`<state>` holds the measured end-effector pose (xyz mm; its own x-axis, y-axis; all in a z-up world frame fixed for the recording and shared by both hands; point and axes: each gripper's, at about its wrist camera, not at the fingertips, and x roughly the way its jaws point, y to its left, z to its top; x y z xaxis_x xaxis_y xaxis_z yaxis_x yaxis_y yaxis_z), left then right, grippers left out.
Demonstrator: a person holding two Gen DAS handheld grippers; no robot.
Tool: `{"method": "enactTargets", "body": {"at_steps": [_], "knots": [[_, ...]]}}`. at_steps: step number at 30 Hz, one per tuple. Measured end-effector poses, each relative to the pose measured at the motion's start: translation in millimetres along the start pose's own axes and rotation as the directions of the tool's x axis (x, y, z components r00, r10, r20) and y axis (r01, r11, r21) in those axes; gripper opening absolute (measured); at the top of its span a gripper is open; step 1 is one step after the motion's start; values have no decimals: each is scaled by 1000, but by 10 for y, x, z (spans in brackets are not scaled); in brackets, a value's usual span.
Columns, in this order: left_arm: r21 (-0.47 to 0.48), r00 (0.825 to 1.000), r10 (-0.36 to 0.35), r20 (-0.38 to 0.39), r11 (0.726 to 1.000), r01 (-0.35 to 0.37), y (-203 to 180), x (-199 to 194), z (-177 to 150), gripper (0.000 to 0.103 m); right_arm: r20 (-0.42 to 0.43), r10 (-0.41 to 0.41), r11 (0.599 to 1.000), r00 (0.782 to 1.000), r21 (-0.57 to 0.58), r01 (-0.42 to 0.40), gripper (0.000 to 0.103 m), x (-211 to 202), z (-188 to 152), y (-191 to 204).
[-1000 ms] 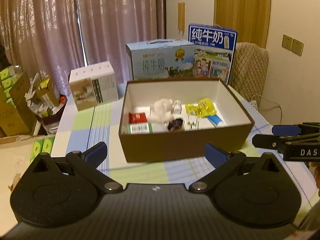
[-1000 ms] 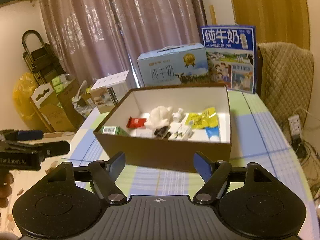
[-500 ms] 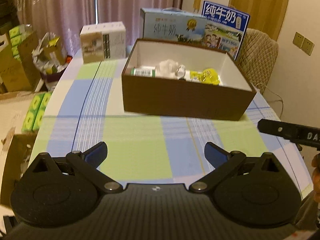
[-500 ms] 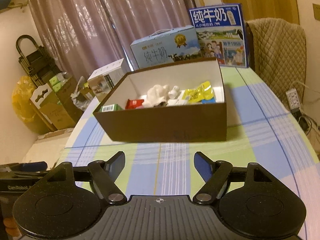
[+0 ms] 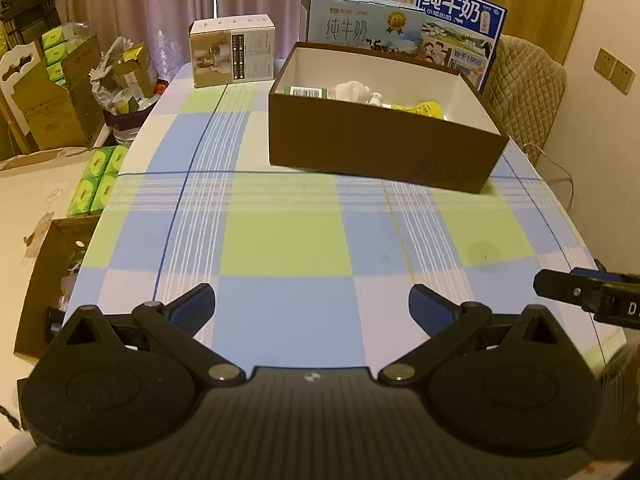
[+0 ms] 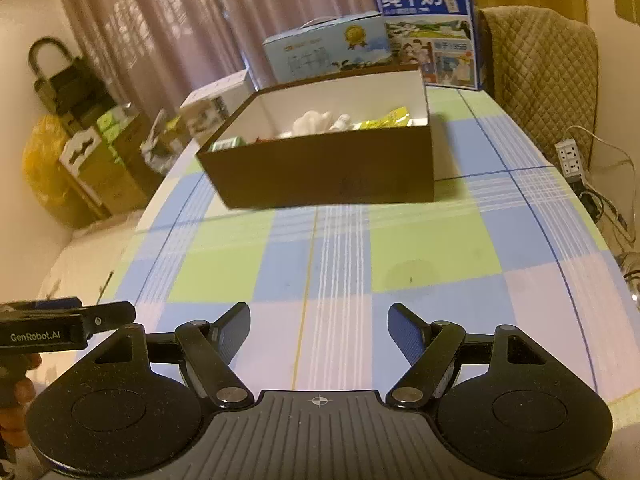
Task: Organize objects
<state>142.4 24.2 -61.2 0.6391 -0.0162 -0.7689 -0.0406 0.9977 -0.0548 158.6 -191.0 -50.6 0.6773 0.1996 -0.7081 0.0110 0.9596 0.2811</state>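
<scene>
Hovering over the near counter (image 5: pixel 288 240), left tool (image 5: pixel 311 308) and right tool (image 6: pixel 319 330) gape empty; brown box (image 5: pixel 380 152) sits far.

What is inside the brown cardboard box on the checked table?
Inside the brown cardboard box: green barcoded carton, white crumpled cloth, small white bottle, yellow packet. The near wall hides anything lower.

"纯牛奶" in white on the tall blue milk carton (image 5: pixel 460 20) at upper right, "1955" lower on it, "纯牛奶" on the light blue milk box (image 5: pixel 360 24) beside, "GenRobot.AI" on the left gripper (image 6: pixel 44 328) at lower left
</scene>
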Motion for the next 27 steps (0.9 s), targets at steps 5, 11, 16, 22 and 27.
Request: {"method": "enactTargets", "body": {"at_steps": [5, 11, 16, 22, 27], "knots": [[-18, 1000, -1, -26, 1000, 0, 53, -166, -158, 102, -38, -10, 998, 999, -66, 7, 73, -90, -135, 160], [-18, 999, -1, -42, 1000, 0, 64, -296, -276, 102, -70, 21, 997, 997, -72, -26, 73, -179, -254, 277], [-13, 999, -1, -47, 1000, 0, 34, -340, -311, 102, -76, 19, 996, 997, -85, -25, 73, -200, -287, 341], [8, 999, -4, -48, 1000, 5, -29, -364, -327, 102, -82, 20, 996, 996, -87, -27, 73, -195, -297, 352], [9, 999, 1, -52, 1000, 0, -30, -350, -338, 102, -88, 18, 996, 996, -85, -26, 73, -180, -304, 344]]}}
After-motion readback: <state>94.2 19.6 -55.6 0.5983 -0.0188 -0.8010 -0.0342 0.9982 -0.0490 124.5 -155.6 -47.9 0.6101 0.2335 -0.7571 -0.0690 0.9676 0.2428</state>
